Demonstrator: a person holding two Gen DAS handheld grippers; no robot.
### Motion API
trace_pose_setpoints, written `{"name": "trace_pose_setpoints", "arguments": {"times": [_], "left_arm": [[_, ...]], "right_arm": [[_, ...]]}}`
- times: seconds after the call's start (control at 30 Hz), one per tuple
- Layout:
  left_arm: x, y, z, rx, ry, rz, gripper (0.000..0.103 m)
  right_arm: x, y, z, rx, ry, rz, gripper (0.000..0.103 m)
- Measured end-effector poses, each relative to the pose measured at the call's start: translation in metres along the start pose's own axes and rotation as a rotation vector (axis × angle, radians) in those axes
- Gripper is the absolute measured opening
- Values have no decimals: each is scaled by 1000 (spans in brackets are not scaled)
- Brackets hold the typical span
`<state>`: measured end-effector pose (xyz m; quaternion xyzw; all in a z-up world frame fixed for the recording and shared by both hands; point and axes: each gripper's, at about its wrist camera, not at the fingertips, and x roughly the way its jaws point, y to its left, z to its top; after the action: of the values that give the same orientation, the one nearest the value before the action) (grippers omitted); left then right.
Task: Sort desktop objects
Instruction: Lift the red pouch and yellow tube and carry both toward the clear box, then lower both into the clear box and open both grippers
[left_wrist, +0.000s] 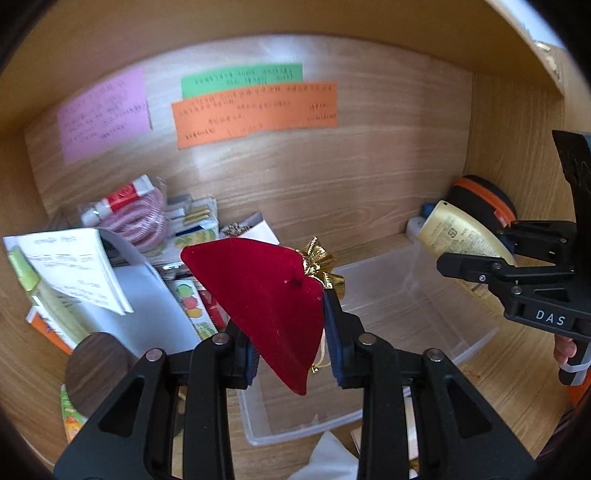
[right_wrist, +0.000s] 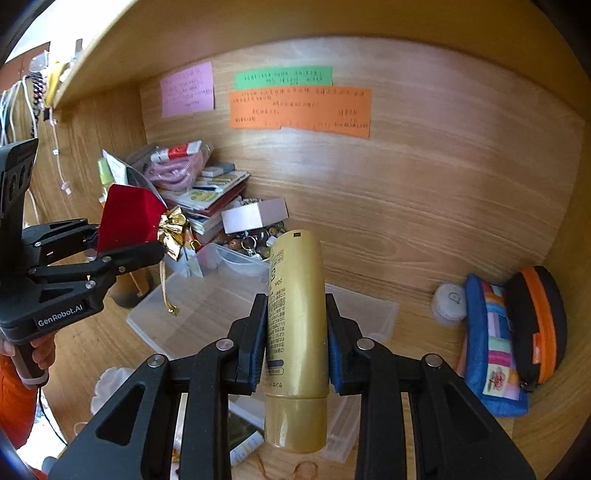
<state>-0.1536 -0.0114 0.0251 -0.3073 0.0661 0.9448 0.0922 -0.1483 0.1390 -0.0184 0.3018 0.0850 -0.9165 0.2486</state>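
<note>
My left gripper is shut on a red velvet pouch with a gold bow, held above a clear plastic bin. The pouch also shows in the right wrist view, in the left gripper. My right gripper is shut on a gold tube, cap toward the camera, above the same bin. The tube also shows in the left wrist view, held by the right gripper.
A stack of books, a pink cord and small boxes sits at the back left of the wooden desk alcove. A second bin with beads lies behind. A blue pouch and a black-orange case lean at the right wall. Paper notes hang on the back panel.
</note>
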Motion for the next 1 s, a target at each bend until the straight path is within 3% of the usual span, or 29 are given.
{"name": "trace_pose_setpoints", "arguments": {"times": [0.47, 1.0], "left_arm": [[70, -7, -7, 41, 129, -33, 30], [102, -17, -27, 101, 251, -14, 30]], "right_arm": [[59, -12, -9, -8, 135, 18, 25], [94, -8, -18, -76, 260, 6, 25]]}}
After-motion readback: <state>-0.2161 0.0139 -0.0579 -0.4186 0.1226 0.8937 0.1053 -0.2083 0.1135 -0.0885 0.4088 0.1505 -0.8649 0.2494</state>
